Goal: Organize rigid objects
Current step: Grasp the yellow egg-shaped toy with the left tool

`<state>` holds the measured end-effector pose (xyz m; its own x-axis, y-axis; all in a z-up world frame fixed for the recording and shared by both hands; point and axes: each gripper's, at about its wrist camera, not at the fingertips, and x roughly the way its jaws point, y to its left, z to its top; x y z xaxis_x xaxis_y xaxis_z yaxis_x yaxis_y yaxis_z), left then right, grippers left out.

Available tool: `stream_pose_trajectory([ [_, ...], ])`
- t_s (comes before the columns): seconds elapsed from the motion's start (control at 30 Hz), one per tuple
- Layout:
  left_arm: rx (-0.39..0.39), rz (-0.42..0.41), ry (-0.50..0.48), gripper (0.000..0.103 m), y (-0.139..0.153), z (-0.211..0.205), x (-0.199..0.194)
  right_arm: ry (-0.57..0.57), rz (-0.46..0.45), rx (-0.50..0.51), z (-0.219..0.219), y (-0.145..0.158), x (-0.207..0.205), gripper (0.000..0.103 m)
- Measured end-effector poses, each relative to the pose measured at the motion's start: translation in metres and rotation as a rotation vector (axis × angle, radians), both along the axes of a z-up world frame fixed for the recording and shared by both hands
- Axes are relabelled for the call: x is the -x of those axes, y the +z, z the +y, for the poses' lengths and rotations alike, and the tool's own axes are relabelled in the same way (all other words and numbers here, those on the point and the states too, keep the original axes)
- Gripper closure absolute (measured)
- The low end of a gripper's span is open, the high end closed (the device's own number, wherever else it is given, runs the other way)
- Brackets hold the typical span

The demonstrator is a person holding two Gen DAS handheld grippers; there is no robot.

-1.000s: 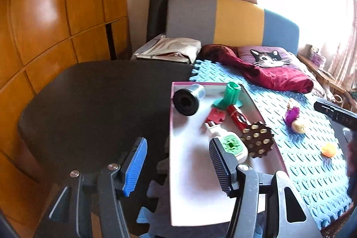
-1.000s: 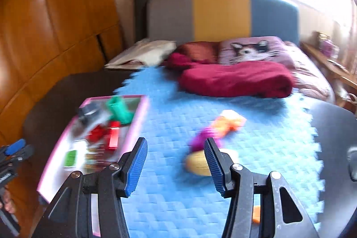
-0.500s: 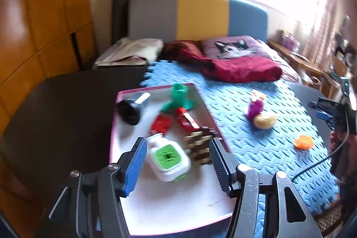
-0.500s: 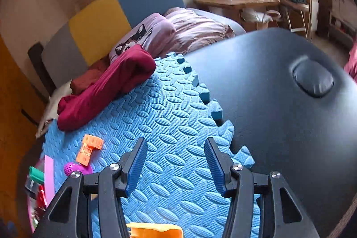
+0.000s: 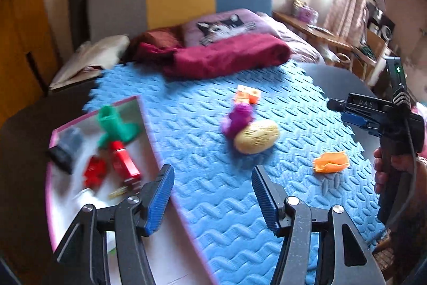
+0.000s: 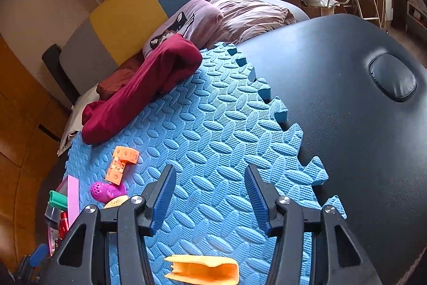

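My left gripper (image 5: pixel 212 194) hangs with its fingers spread wide and holding nothing, over the near edge where the pink-rimmed tray (image 5: pixel 149 135) meets the blue foam mat (image 5: pixel 197 124). The tray lies at the left on the dark bench (image 6: pixel 347 98) and carries a green piece (image 5: pixel 116 124), a red block (image 5: pixel 123 162), a smaller red piece (image 5: pixel 93 174) and a dark cylinder (image 5: pixel 66 148), all blurred.

On the mat, farther out, a tan oval piece (image 5: pixel 256 136) touches a purple piece (image 5: pixel 237 119), and orange blocks (image 5: pixel 246 94) lie just beyond the purple one. An orange flat piece (image 5: pixel 331 161) sits alone to the right, near the mat's toothed edge.

My right gripper (image 6: pixel 210 191) also has its fingers wide apart and empty, over bare mat; in its own view the orange flat piece (image 6: pixel 204 270) lies just under it at the near edge. From the left view that gripper (image 5: pixel 347 111) shows at the far right, above the bench. A dark red cloth (image 5: pixel 224 58) lies at the mat's far side.
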<state>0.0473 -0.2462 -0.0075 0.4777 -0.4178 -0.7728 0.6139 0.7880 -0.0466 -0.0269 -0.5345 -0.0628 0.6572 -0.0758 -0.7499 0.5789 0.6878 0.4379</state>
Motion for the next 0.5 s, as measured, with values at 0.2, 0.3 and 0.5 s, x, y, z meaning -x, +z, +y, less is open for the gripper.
stream_pose_trajectory([
  [0.2,-0.061,0.017,-0.068,0.04,-0.022,-0.048,-0.014,-0.004,-0.005,-0.034,-0.003,-0.002,0.0,0.049],
  [0.3,-0.089,0.019,-0.086,0.031,-0.036,-0.066,-0.024,0.004,-0.012,-0.041,-0.003,-0.001,-0.001,0.049],
  [0.5,-0.115,0.022,-0.097,0.025,-0.054,-0.092,-0.046,0.025,-0.016,-0.049,-0.001,-0.001,-0.005,0.049],
])
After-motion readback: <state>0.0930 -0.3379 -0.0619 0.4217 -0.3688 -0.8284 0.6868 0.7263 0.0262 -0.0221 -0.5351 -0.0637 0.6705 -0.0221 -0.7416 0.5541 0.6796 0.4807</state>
